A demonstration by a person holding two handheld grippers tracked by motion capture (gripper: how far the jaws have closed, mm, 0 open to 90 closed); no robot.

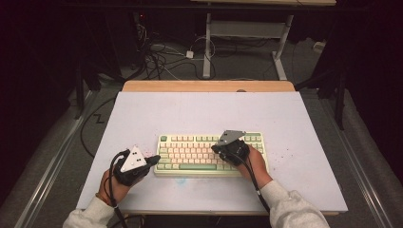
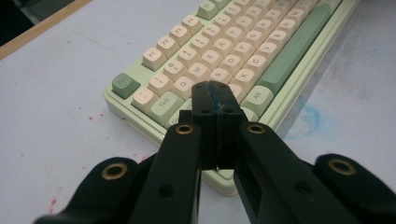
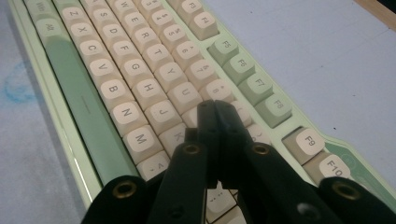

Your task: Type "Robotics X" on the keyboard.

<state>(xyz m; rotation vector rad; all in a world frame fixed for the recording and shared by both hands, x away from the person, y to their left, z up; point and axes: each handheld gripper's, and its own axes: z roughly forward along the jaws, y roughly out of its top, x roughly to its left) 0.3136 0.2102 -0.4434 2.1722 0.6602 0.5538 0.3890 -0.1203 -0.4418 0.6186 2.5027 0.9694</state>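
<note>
Typing on the keyboard (image 1: 209,154) at the table's (image 1: 142,109) middle seemingly barely begun: left gripper (image 2: 215,95) closed and empty at its left end, right gripper (image 3: 217,114) closed, empty, over its right-half keys, no key visibly pressed.

The high view looks forward and down over the whole desk (image 1: 209,107). Both gripper views sit low and close, sharing the keyboard (image 1: 209,153) from opposite ends.

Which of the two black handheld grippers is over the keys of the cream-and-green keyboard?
The right gripper: its shut tips sit above the cream-and-green keyboard. The left gripper stays at the keyboard's left edge.
</note>
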